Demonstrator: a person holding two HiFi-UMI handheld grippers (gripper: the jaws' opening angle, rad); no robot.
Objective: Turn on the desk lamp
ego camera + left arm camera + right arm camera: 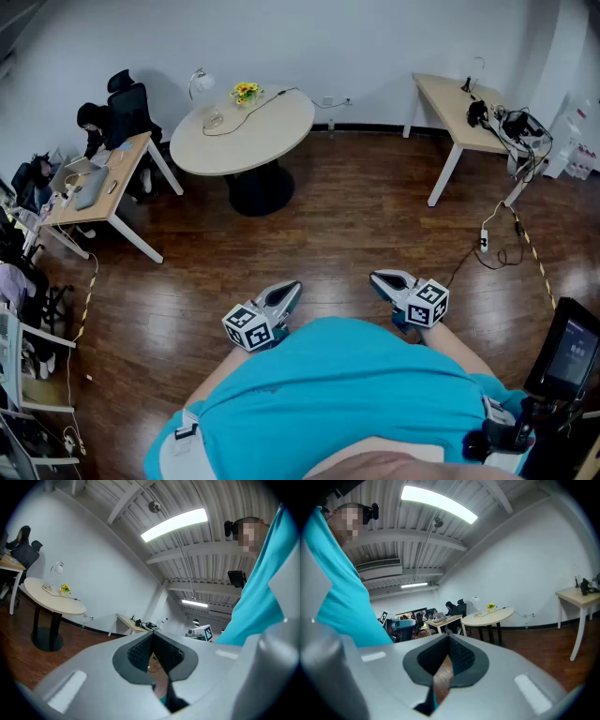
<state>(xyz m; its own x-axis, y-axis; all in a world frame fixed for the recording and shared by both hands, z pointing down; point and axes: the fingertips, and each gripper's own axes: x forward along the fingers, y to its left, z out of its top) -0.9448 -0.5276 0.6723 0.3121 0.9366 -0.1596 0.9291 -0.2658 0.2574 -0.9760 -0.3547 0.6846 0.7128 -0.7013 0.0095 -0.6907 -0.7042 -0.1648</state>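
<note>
**Head view shows the lamp far off and the task not begun**

Head view looks down on someone in a teal top standing on the dark wooden floor (375,216) in the middle of the room. Both tools are held low and close to the body. The left tongs (292,287) and the right tongs (378,277) point forward across the floor with nothing near them.

Each gripper view shows its own ribbed pads pressed together at the tips. Only a sliver of floor shows through lower down, so both pairs are clenched on nothing.

The desk lamp (199,82) stands at the far left edge of the round table (281,131), well away from the person. Some yellow flowers (246,91) sit just beside it, and a cable (258,105) trails across the tabletop towards the wall. From here I cannot tell whether its white head is glowing, and its switch is too small to make out.

By my reckoning nothing of the job is done. The whole walk to the table is left, then finding the switch and pressing it with one of the tongs.
</note>
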